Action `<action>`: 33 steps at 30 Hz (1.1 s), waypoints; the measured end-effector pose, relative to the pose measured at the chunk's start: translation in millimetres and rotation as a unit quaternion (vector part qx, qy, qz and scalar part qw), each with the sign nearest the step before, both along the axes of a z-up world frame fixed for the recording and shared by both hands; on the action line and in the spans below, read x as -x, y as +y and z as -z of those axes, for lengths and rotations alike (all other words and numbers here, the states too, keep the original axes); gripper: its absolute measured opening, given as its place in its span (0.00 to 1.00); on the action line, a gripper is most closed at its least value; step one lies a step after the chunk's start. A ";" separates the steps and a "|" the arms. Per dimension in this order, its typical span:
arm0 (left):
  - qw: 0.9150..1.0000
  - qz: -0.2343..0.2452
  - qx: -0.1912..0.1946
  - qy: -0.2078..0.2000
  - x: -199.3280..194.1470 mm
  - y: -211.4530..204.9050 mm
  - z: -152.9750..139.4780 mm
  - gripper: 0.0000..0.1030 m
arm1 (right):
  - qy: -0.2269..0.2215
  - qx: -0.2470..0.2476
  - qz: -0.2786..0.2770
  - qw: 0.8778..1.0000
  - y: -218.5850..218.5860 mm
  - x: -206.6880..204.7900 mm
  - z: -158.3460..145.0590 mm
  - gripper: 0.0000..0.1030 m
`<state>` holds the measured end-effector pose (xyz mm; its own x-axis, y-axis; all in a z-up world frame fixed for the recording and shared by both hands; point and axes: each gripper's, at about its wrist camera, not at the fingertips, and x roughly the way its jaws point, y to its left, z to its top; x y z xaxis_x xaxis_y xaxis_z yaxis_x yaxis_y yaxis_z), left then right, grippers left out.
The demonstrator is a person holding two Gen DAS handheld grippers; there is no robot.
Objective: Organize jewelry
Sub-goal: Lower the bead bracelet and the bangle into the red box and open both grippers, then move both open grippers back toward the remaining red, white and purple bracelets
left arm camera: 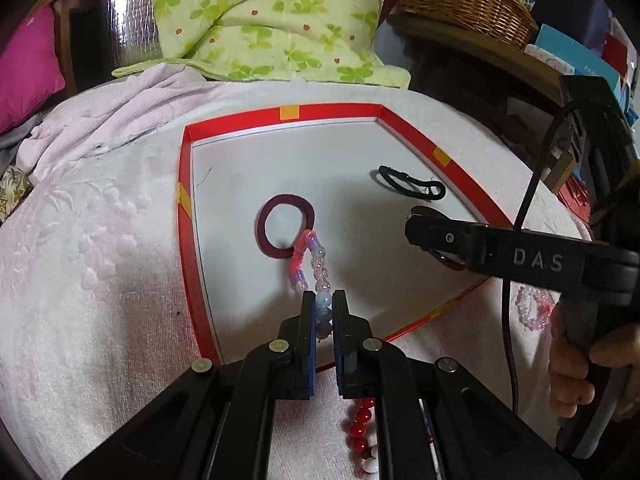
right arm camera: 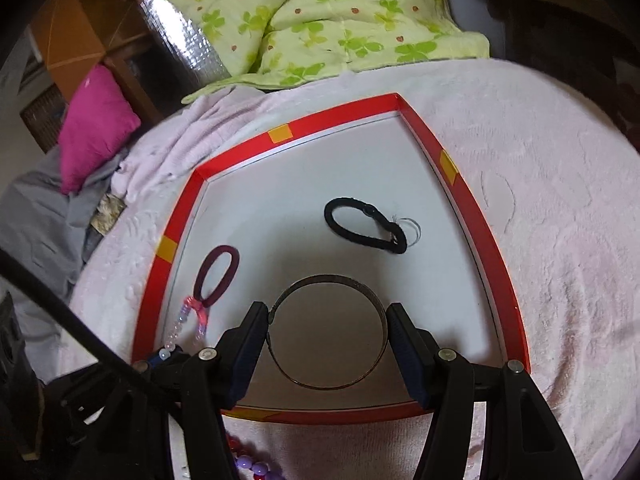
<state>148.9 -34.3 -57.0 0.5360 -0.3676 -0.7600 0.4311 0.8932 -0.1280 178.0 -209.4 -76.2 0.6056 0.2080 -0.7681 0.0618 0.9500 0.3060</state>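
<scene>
A red-rimmed white tray (left arm camera: 188,236) (right arm camera: 480,224) lies on a pink blanket. In it lie a maroon hair tie (left arm camera: 285,226) (right arm camera: 216,276) and a black hair tie (left arm camera: 412,183) (right arm camera: 366,226). My left gripper (left arm camera: 323,300) is shut on a pink and clear bead bracelet (left arm camera: 316,258), whose far end rests on the tray by the maroon tie; it also shows in the right wrist view (right arm camera: 188,320). My right gripper (right arm camera: 328,320) holds a thin metal bangle (right arm camera: 326,334) between its fingers, low over the tray's near part; it shows from the side in the left wrist view (left arm camera: 436,240).
Red and white beads (left arm camera: 362,432) lie on the blanket under my left gripper, and purple beads (right arm camera: 250,464) show near the tray's front. A pale pink bead bracelet (left arm camera: 534,306) lies right of the tray. A green quilt (left arm camera: 272,20), magenta cushion (right arm camera: 96,128) and wicker basket (left arm camera: 464,0) stand behind.
</scene>
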 end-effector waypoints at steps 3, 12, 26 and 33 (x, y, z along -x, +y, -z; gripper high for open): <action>1.000 -0.007 -0.007 0.003 -0.1 2.4 0.5 0.08 | 0.008 0.003 0.007 1.000 1.8 -0.1 3.5 0.63; 0.999 -0.021 -0.021 -0.022 9.8 13.6 -11.5 0.54 | -0.031 -0.003 0.050 0.998 -6.9 16.8 -3.1 0.70; 0.998 -0.057 -0.004 -0.034 27.6 37.5 -23.6 0.77 | -0.094 -0.019 0.158 0.983 -70.3 89.7 -37.2 0.70; 0.997 -0.072 -0.014 -0.033 38.8 59.3 -22.6 0.78 | -0.092 -0.032 0.192 0.977 -113.2 122.7 -44.4 0.70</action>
